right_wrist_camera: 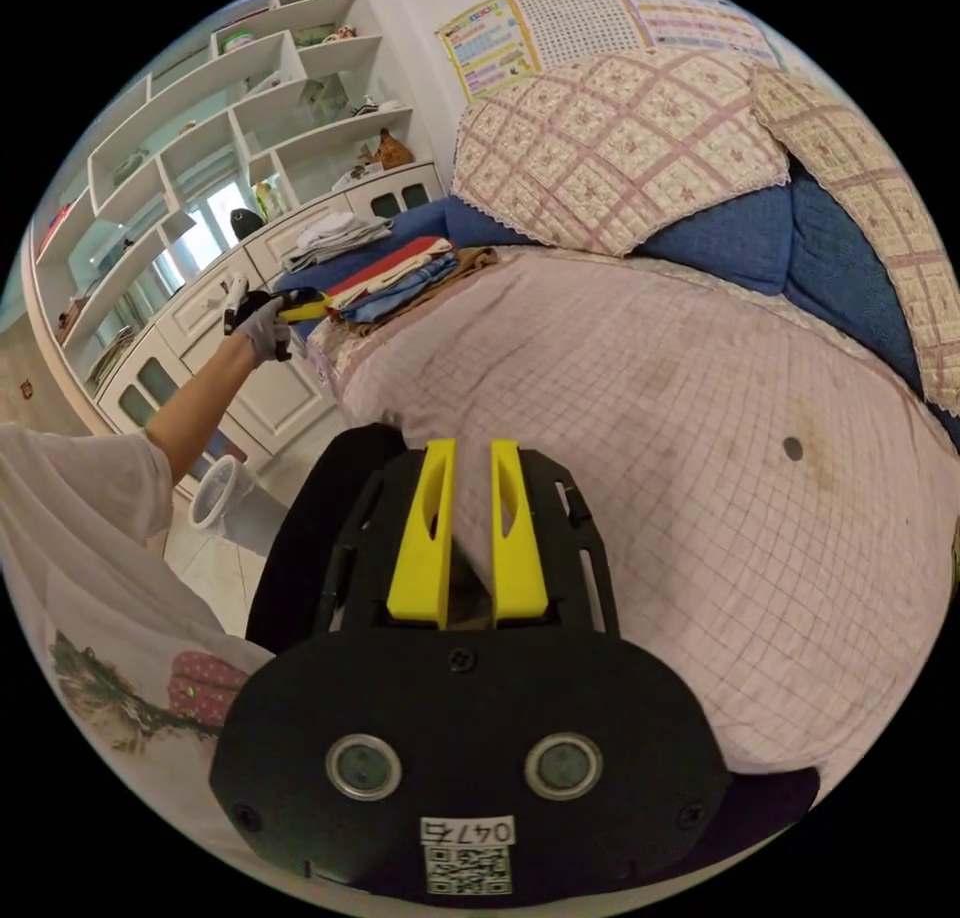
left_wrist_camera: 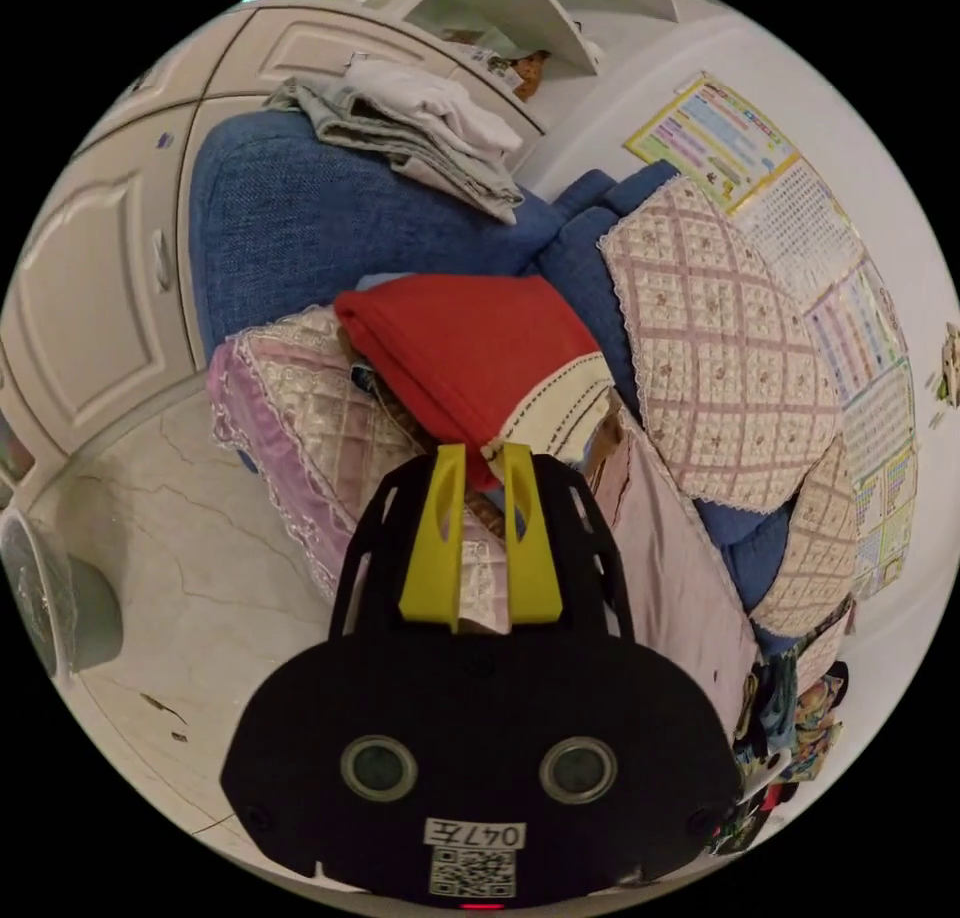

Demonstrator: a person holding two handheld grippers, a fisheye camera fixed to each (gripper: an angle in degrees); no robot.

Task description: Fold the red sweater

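The folded sweater (left_wrist_camera: pixel 470 353) tops a clothes pile (right_wrist_camera: pixel 405 278) at the sofa's (left_wrist_camera: pixel 300 208) end. The left gripper (left_wrist_camera: pixel 483 453) pinches its near edge; the right gripper (right_wrist_camera: pixel 470 448) hangs empty, jaws slightly parted. A careless tug could undo the fold or topple the pile

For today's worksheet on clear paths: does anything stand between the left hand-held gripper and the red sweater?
Nothing visible does. The left hand-held gripper already reaches the red sweater, which tops a stack of folded clothes.
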